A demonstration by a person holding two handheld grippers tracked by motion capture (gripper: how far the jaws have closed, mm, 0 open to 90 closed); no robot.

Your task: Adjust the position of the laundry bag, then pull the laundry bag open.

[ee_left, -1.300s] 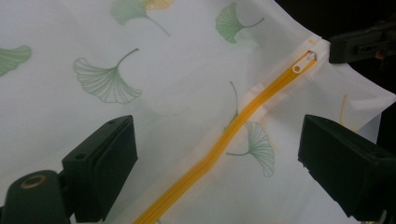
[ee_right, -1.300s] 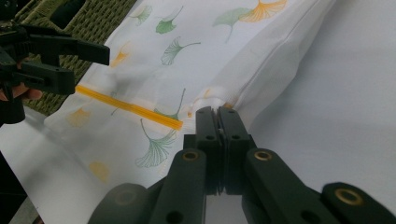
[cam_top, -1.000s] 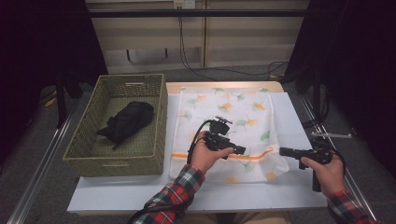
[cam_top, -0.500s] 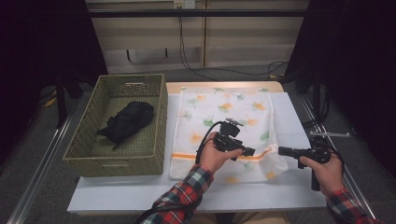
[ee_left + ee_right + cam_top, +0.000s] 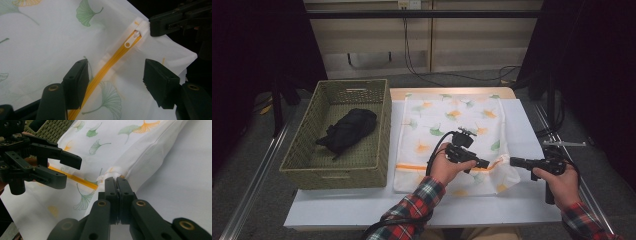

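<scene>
The bag [image 5: 452, 125], thin white mesh printed with ginkgo leaves, lies flat on the table [image 5: 362, 205] beside a woven basket [image 5: 307, 160]. The left gripper view shows its orange zipper [image 5: 110, 62] and white pull [image 5: 136, 33], too small to make out from above. The left gripper [image 5: 116, 75] has just been closing; its jaws stand apart astride the zipper, pressing nothing. The right gripper [image 5: 116, 185] is clamped on the bag's zipper end. A dark cloth bundle [image 5: 347, 130] lies in the basket.

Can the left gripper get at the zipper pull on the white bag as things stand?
Probably yes. The left gripper has open jaws straddling the orange zipper, and the zipper pull lies just ahead with nothing between. The right gripper pinches the bag edge just past it, leaving little room.
</scene>
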